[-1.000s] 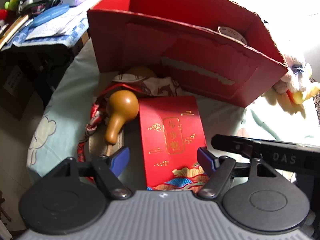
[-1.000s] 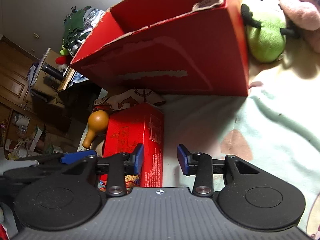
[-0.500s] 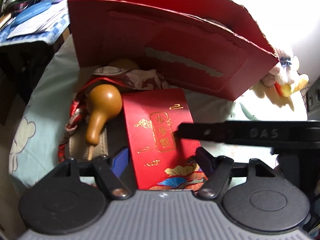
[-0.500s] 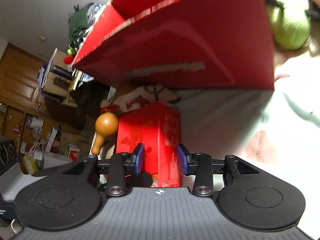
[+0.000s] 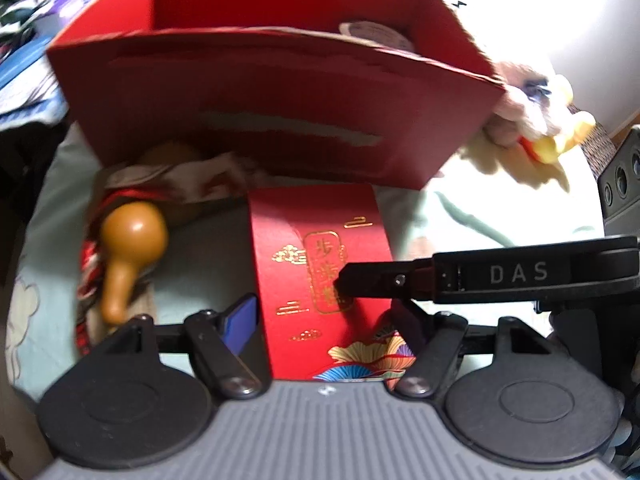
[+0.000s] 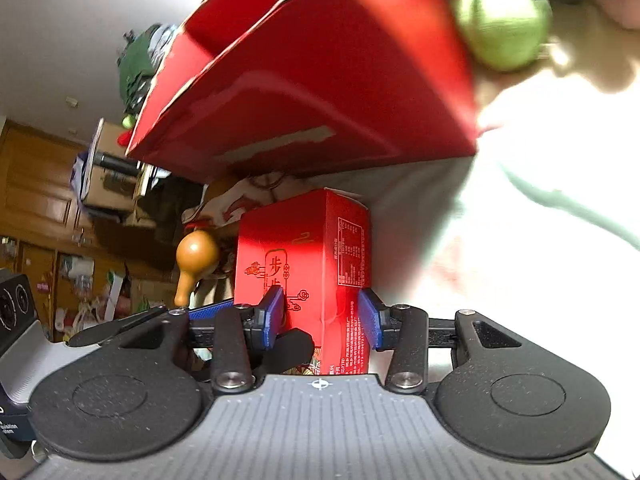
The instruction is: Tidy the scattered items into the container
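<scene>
Both grippers at the red packet
Right gripper [image 6: 320, 318] straddles the red packet [image 6: 304, 276], pads not clearly pressing; left gripper [image 5: 320, 324] spread wide; gourd [image 5: 128, 252] beside; red box [image 5: 260, 100] behind.

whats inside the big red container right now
Over the red container's front wall only a roll of tape shows, at its right end. That wall hides the floor and anything lower.

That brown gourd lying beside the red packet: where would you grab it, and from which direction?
Probably at the narrow neck of the gourd, coming from above with the fingers either side of it. The round bulb looks smooth, glossy and likely to slip, while the neck is slim. It lies on patterned cloth, left of the red packet, so it is open from above.
</scene>
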`<state>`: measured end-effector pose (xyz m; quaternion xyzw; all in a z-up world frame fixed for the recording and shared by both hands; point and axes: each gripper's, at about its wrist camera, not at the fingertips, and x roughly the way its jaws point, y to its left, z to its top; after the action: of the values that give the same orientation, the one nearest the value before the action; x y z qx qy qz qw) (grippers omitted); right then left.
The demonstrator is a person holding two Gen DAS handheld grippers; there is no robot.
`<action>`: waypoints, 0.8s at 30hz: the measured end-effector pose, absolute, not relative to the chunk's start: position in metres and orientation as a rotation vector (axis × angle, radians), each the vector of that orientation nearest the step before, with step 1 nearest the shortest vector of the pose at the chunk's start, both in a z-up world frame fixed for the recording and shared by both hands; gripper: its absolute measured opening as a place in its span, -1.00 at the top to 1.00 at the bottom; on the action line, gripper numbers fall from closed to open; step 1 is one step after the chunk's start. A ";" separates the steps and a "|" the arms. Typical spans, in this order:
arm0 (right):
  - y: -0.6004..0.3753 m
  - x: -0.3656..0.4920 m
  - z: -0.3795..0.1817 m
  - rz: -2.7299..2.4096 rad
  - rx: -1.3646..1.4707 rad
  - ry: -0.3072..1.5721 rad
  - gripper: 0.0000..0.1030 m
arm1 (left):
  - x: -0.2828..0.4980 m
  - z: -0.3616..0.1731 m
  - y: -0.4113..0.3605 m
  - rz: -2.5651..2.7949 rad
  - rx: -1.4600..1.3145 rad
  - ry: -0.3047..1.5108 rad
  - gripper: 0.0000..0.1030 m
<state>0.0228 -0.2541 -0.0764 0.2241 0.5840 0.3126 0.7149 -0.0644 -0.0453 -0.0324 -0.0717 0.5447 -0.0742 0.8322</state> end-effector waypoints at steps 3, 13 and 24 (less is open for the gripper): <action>-0.273 0.021 -0.072 0.658 0.507 1.282 0.12 | -0.059 -0.029 -0.064 -0.198 -0.119 1.154 -0.43; -0.336 0.007 -0.060 0.535 0.563 1.219 0.07 | -0.053 -0.012 -0.128 -0.349 0.010 1.126 -0.43; -0.386 -0.010 -0.022 0.441 0.595 1.044 0.05 | -0.059 0.029 -0.188 -0.483 0.119 0.997 -0.43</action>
<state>-0.0103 -0.3862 -0.0224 0.2777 0.4873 0.2056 0.8020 -0.0595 -0.1881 0.0294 0.0565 0.4732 -0.2292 0.8487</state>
